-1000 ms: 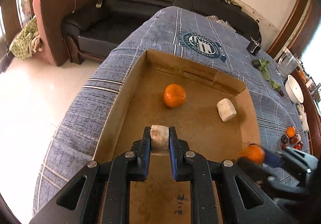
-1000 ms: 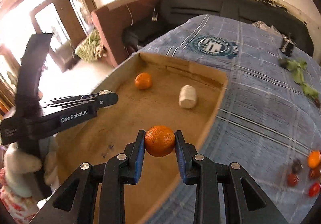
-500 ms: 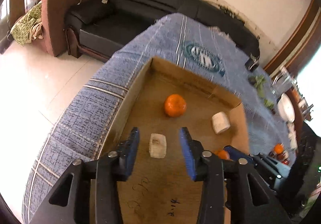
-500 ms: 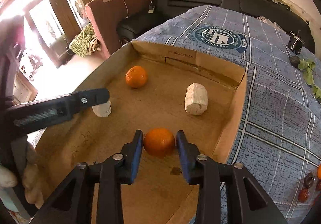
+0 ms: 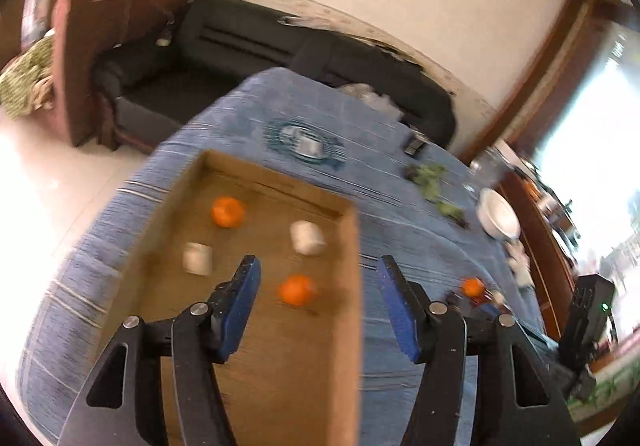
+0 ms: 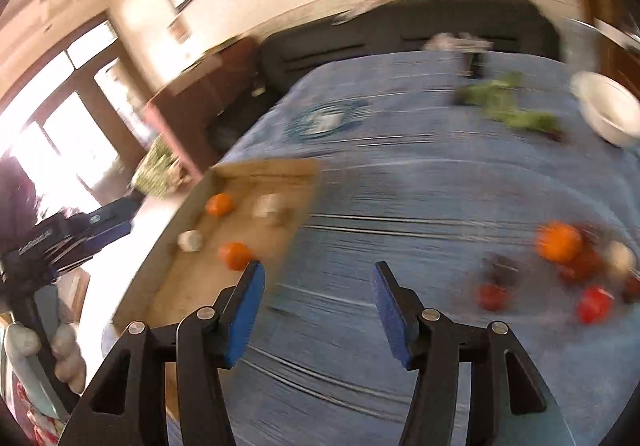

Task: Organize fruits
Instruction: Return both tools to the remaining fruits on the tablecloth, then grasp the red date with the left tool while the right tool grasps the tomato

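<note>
Cardboard box (image 5: 352, 246) holds two oranges (image 5: 297, 289) and two white pieces (image 5: 307, 237); my left gripper (image 5: 318, 278) and right gripper (image 6: 318, 284) hang released, empty.

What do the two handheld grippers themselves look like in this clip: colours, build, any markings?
Both the left gripper and right gripper are black angular frames with triangular cut-outs and silver pivot screws; blue pads line the inner faces of the jaws. In the right wrist view, the left unit's side carries blurred white lettering.

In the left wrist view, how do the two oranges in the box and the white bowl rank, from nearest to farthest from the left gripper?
1. Near orange: between the left gripper fingers.
2. Far orange: at the cardboard box far-left end.
3. White bowl: on the cloth, far right.
</note>
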The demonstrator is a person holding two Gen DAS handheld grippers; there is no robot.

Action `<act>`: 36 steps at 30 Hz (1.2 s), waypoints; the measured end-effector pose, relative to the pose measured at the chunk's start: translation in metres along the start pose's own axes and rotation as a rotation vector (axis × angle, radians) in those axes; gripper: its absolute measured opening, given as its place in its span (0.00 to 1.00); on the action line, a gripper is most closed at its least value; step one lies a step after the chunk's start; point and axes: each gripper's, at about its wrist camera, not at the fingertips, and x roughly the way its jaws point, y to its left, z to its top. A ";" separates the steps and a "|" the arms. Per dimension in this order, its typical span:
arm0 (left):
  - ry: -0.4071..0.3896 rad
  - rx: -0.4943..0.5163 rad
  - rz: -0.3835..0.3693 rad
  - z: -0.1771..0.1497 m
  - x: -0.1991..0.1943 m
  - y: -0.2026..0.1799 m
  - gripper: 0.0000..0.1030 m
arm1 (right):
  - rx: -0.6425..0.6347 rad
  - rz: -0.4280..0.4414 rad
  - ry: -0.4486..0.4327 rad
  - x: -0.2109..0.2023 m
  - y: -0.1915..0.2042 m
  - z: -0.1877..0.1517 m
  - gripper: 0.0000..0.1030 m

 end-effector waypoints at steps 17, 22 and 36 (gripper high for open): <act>0.210 0.265 -0.094 -0.069 0.108 -0.142 0.60 | 0.270 -0.234 -0.043 -0.069 -0.183 -0.027 0.58; 0.241 0.337 -0.105 -0.086 0.131 -0.163 0.38 | 0.168 -0.213 -0.007 -0.041 -0.160 -0.020 0.57; 0.278 0.424 -0.103 -0.095 0.181 -0.190 0.38 | 0.115 -0.204 0.016 -0.001 -0.158 -0.020 0.31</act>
